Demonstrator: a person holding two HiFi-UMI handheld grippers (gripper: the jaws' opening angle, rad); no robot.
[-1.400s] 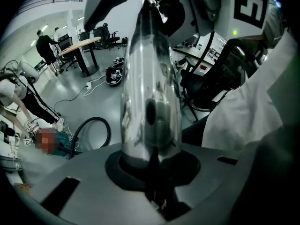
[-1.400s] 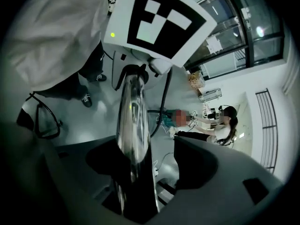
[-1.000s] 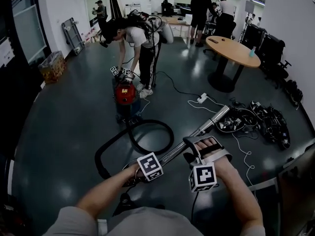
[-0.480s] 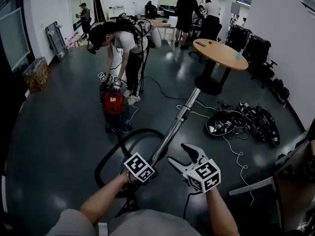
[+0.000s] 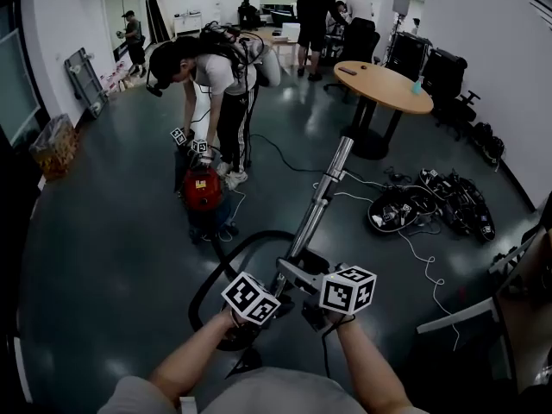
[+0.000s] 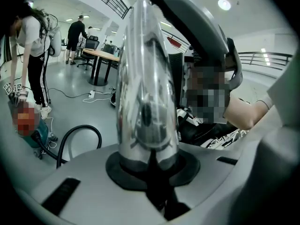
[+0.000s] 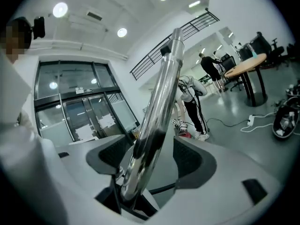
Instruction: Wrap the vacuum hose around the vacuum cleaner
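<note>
- Left gripper (image 6: 150,165): jaws clenched on the lower end of the chrome wand (image 5: 323,192); both dark pads press on the tube.
- Right gripper (image 7: 151,151): jaws released and standing apart astride the same wand just above the left grip; a gap shows beside the right pad.
- Wand rises away from the person at a slant, far end up and pointing toward the round surface (image 5: 384,84).
- Black hose (image 5: 250,240): lies on the floor in one loose loop between the wand's lower end and the vacuum cleaner (image 5: 203,188); not wound round the cleaner.
- Vacuum cleaner: red canister, upright on the floor, well apart from both grippers.
- Second person (image 5: 220,84) bends over the canister, with marker cubes just above its top.
- Containers: cardboard box (image 5: 53,145) on the floor by the left wall, its contents too small to tell.
- Heap of black cables (image 5: 431,205) lies on the floor at right, near the surface's foot.
</note>
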